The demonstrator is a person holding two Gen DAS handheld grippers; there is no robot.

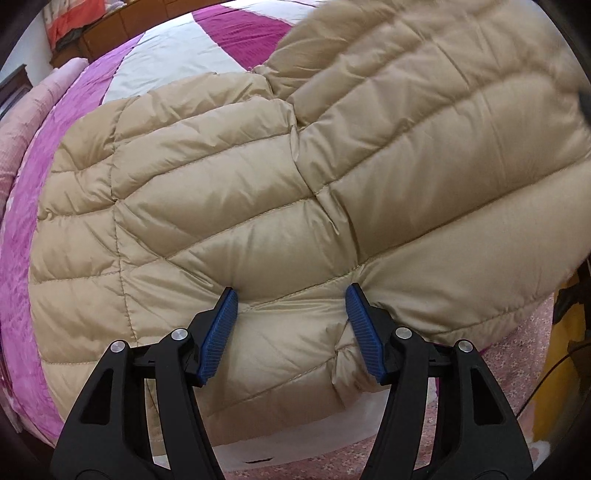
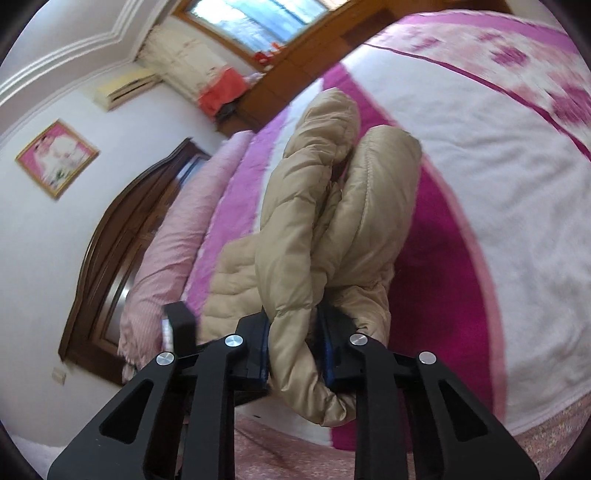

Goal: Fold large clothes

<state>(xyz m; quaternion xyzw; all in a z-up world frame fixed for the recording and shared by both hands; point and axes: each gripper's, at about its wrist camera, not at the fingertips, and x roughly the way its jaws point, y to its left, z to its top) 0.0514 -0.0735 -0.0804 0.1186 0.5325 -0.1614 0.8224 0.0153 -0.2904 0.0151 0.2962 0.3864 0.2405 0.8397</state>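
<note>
Left claw points forward and down over the bed, jaws spread wide, blue pads pressed into the near hem of the tan puffer jacket; a bulge of quilted fabric sits between the pads, touching both, but the jaws are not closed on it. Ahead of this claw the jacket lies spread on the pink and white blanket, and a lifted part of it rises to the upper right. Right claw is tilted, rolled to one side, so the room leans in its view. Its jaws are narrow, clamped on a thick folded bunch of the jacket; the bunch hangs forward from between the pads, and a loop of it droops below the fingers. Beyond and left of the right claw: wooden headboard, framed picture, air conditioner, window. No brand, label or writing can be read on the jacket or either claw.
</note>
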